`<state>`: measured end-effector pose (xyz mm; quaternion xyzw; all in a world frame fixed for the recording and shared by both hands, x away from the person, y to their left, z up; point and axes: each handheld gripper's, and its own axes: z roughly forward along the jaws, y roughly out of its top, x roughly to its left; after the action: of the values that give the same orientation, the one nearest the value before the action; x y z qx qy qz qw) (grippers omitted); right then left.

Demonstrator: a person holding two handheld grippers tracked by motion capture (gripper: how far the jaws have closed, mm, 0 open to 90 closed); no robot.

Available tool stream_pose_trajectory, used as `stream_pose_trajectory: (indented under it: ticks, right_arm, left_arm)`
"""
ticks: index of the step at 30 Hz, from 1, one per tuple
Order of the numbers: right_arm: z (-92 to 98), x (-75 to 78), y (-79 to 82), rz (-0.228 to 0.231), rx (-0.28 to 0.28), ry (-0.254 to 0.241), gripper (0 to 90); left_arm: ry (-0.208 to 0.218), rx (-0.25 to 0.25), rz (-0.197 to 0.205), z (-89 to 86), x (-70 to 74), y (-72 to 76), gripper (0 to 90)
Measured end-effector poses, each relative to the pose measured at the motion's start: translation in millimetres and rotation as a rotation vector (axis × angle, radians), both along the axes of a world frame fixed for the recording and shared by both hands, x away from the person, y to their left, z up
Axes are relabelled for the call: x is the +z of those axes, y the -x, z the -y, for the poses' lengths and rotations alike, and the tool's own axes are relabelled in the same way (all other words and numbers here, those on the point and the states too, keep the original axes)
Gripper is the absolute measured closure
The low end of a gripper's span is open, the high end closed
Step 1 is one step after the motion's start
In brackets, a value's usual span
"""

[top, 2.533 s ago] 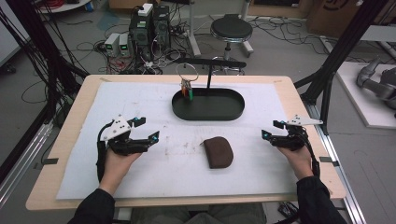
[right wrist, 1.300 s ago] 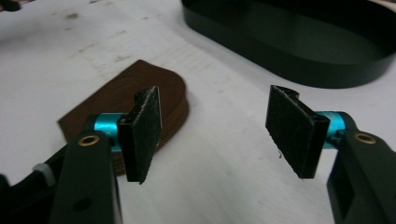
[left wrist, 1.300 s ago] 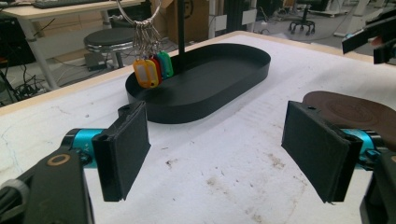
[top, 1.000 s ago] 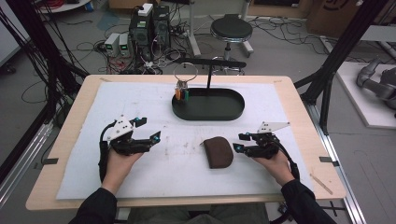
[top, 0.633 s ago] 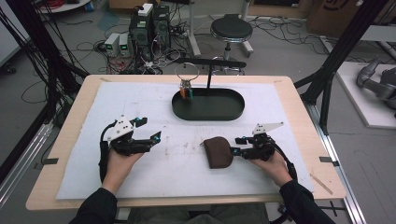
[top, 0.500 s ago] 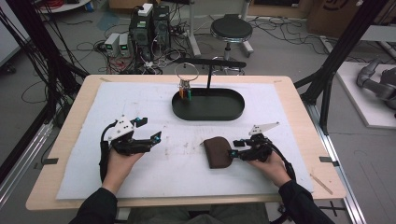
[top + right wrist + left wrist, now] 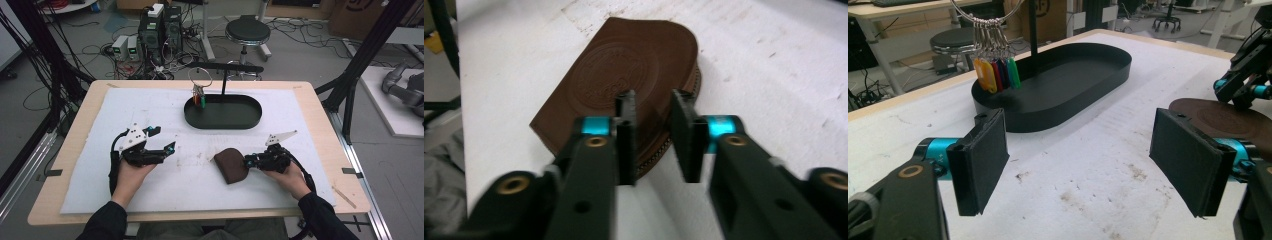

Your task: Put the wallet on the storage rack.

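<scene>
Grabbing the brown embossed leather pouch (image 7: pixel 231 164) is where I'm at. It lies flat on the white mat (image 7: pixel 90 170), lower centre of the high view. My right gripper (image 7: pixel 248 161) has just been closing its jaws at the pouch's near edge; in the right gripper view there's a gap between the pads, so no firm pinch yet. Left gripper (image 7: pixel 172 146) sits spread wide, idle, at lower left. Lifting's all left. The black oval tray (image 7: pixel 223 121) with the key ring (image 7: pixel 200 80) sits beyond.

Right hand-held gripper (image 7: pixel 248 161) meets brown pouch (image 7: pixel 230 164) (table centre).
</scene>
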<state>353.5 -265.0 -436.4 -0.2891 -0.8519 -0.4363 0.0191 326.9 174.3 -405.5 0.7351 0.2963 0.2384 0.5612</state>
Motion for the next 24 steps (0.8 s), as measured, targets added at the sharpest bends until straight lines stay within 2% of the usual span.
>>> stream_pose_trajectory:
  ticks: [2, 3, 6, 14, 15, 17, 18, 20, 21, 24]
  right_arm:
    - [0.7, 0.5, 0.1, -0.001, -0.004, -0.002, 82.4]
    - [1.6, 1.8, 0.3, 0.016, -0.001, -0.003, 87.4]
    - [2.8, 3.6, 0.7, 0.041, -0.001, -0.004, 90.0]
    - [10.5, 15.0, 1.8, 0.096, -0.032, -0.044, 90.0]
    - [13.3, 19.8, 2.8, 0.121, -0.047, -0.053, 90.0]
    - [14.3, 21.5, 3.2, 0.131, -0.051, -0.055, 90.0]
    - [16.2, 26.6, 4.2, 0.165, -0.061, -0.059, 90.0]
    - [16.6, 28.8, 4.7, 0.174, -0.063, -0.064, 90.0]
    - [16.1, 33.4, 6.2, 0.204, -0.061, -0.064, 90.0]
    - [13.5, 37.4, 8.6, 0.231, -0.053, -0.061, 90.0]
  left_arm:
    - [0.0, 0.0, 0.0, 0.0, 0.3, 0.1, 23.0]
    - [0.0, 0.001, 0.0, 0.0, 0.4, 0.2, 23.0]
    - [0.001, 0.003, 0.001, 0.0, 0.9, 1.4, 22.9]
    - [-0.002, -0.011, 0.0, 3.0, 0.3, 0.4, 23.0]
    - [-0.002, -0.016, -0.001, 4.3, 0.1, 0.1, 23.1]
    - [0.002, -0.021, 0.0, 5.5, 0.1, 0.2, 23.0]
    - [0.001, -0.024, -0.001, 6.3, 0.3, 0.5, 23.1]
    - [0.0, -0.031, 0.0, 7.8, 0.7, 1.2, 23.1]
    - [0.001, -0.035, 0.004, 9.1, 1.0, 1.6, 23.1]
    - [0.003, -0.046, 0.005, 12.1, 1.5, 2.0, 23.1]
